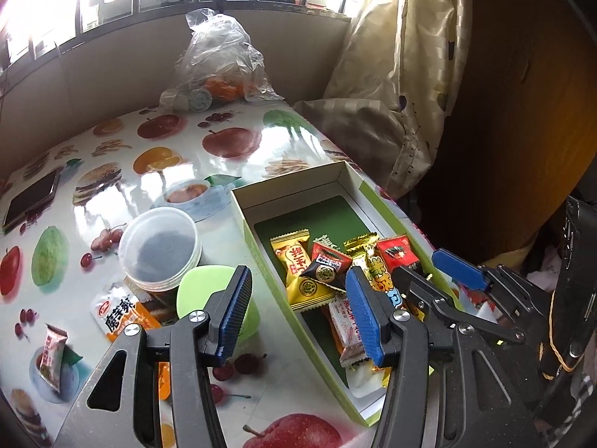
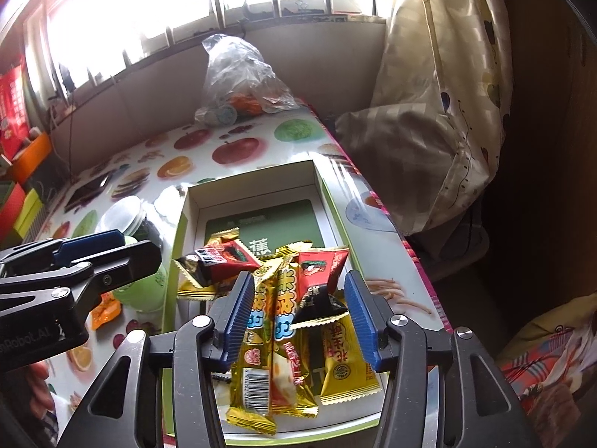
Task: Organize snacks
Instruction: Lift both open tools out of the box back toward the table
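Left gripper [image 1: 298, 317]: spread, empty. Right gripper [image 2: 298, 313]: spread over box [image 2: 179, 261]. Orange packet [image 1: 123, 313] outstanding; I judged a flat edge pinch best.

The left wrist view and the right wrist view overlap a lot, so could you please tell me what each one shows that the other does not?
Only the left wrist view shows the pink-wrapped snack lying loose on the table's near-left side, and the orange packet's printed front. Only the right wrist view shows the red and orange boxes beyond the table's left end. Both show the open box of snacks, the clear jar, the plastic bag, and both open grippers, left and right.
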`<action>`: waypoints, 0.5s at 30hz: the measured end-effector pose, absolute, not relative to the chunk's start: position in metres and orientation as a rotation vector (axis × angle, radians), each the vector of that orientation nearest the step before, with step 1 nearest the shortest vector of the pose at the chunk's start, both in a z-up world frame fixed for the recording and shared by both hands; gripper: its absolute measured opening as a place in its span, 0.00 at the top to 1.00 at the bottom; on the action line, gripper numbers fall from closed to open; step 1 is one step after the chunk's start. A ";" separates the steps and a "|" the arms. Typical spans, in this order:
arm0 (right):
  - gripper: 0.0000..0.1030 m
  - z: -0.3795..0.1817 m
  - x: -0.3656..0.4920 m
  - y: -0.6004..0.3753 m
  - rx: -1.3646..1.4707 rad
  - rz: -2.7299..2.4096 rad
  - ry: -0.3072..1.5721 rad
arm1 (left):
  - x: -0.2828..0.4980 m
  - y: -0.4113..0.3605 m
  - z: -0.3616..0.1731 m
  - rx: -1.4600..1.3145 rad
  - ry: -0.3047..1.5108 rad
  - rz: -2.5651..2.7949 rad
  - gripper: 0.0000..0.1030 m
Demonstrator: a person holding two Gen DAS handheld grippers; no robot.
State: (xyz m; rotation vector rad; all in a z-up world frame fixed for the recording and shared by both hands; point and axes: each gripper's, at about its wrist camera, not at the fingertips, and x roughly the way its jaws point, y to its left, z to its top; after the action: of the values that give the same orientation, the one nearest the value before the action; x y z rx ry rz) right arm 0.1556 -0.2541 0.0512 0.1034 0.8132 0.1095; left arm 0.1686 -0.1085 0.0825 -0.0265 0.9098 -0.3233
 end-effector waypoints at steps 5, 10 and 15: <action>0.50 0.058 0.150 -0.244 0.099 0.124 0.799 | 0.160 -0.096 0.085 -0.040 0.901 -0.298 0.48; 0.50 0.064 0.146 -0.234 0.101 0.151 0.786 | 0.150 -0.082 0.086 -0.048 0.890 -0.278 0.48; 0.49 0.068 0.143 -0.220 0.093 0.177 0.780 | 0.141 -0.067 0.087 -0.070 0.882 -0.248 0.48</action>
State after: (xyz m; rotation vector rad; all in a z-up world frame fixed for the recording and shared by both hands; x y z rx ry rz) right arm 0.1428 -0.2204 0.0677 0.0928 0.7802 0.1774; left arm 0.1415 -0.0666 0.0866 -0.0698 0.8818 -0.2482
